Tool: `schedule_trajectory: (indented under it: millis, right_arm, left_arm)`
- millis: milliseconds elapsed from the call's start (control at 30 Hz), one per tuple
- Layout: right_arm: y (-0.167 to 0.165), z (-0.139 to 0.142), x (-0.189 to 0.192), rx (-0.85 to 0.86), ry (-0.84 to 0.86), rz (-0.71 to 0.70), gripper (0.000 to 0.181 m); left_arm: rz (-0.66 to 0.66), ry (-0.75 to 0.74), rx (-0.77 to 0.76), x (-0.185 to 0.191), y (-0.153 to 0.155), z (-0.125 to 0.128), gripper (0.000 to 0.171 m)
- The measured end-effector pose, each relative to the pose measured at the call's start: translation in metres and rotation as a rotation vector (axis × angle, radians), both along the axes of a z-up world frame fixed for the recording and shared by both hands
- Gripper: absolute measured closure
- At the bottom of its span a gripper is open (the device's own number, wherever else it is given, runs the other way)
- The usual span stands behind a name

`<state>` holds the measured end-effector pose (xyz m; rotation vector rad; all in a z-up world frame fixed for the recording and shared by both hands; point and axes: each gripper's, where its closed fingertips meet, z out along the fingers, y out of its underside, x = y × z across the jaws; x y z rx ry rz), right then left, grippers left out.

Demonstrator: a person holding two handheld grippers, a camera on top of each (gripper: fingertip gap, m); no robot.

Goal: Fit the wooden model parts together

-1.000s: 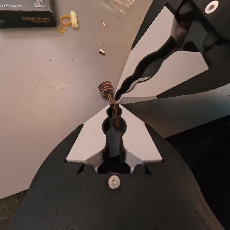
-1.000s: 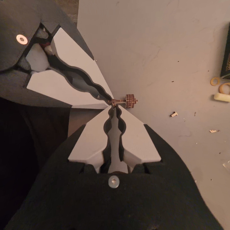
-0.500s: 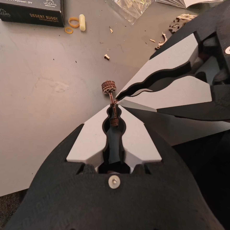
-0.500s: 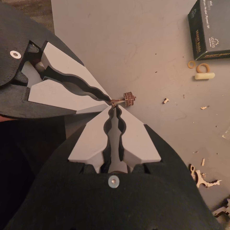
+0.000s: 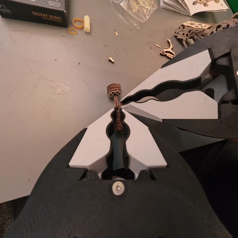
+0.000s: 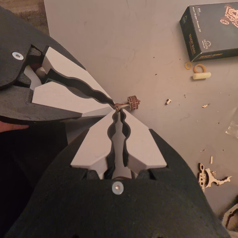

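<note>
Left jaws: the left gripper (image 5: 117, 109) is closed to a narrow slit on the small brown laser-cut wooden axle with a ribbed wheel at each end (image 5: 116, 101); one wheel sits in the hollow between its fingers, the other sticks out past the tips.
Right jaws: the right gripper (image 6: 118, 111) is pinched nearly shut on a tiny wooden cross-piece (image 6: 117, 107) at the axle's middle, as far as can be made out; the part is too small to identify.
Where the work is: held above the grey tabletop (image 5: 38, 90), both gripper tips touching at the axle.
Done so far: the axle carries both wheels, and a partly built pale plywood buggy body (image 5: 190, 30) lies at the far right.
Left to do, by my reading: seat the small piece on the axle, then join the axle to the body; loose wooden offcuts (image 6: 211, 179) and a small wooden peg (image 5: 111, 60) remain unused.
Outskirts: a dark cardboard kit box (image 6: 211, 33), two tan rubber rings (image 5: 77, 23), a cream wax stick (image 5: 86, 23), a clear plastic bag (image 5: 135, 11) and a folded instruction booklet (image 5: 190, 6).
</note>
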<state>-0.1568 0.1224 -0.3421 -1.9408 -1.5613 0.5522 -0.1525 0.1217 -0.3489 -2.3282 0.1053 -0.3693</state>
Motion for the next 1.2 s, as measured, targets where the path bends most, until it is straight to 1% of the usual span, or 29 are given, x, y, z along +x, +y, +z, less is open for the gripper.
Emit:
schedule_trajectory:
  millis: [433,600,767,900,1200]
  right_arm:
    - [0.0004,0.0014,-0.0001,0.025,0.0,0.001,0.181]
    - [0.0016,0.0016,0.0011,-0.007,0.015,-0.012,0.181]
    - [0.0017,0.0017,0.0008,-0.022,0.036,-0.021,0.181]
    - [0.0034,0.0024,0.0003,-0.015,0.051,-0.018,0.18]
    - [0.0036,0.0035,0.0001,-0.017,0.074,-0.011,0.181]
  left_arm:
    - [-0.025,-0.003,0.007,-0.0013,0.0022,-0.0001,0.171]
    - [-0.031,-0.005,0.011,-0.0006,0.0036,-0.0001,0.171]
    - [-0.025,-0.036,0.008,-0.0007,0.0037,-0.0001,0.171]
    - [-0.008,-0.106,0.008,-0.0005,0.005,0.0005,0.171]
    - [0.003,-0.147,0.013,-0.0014,0.0062,0.0008,0.171]
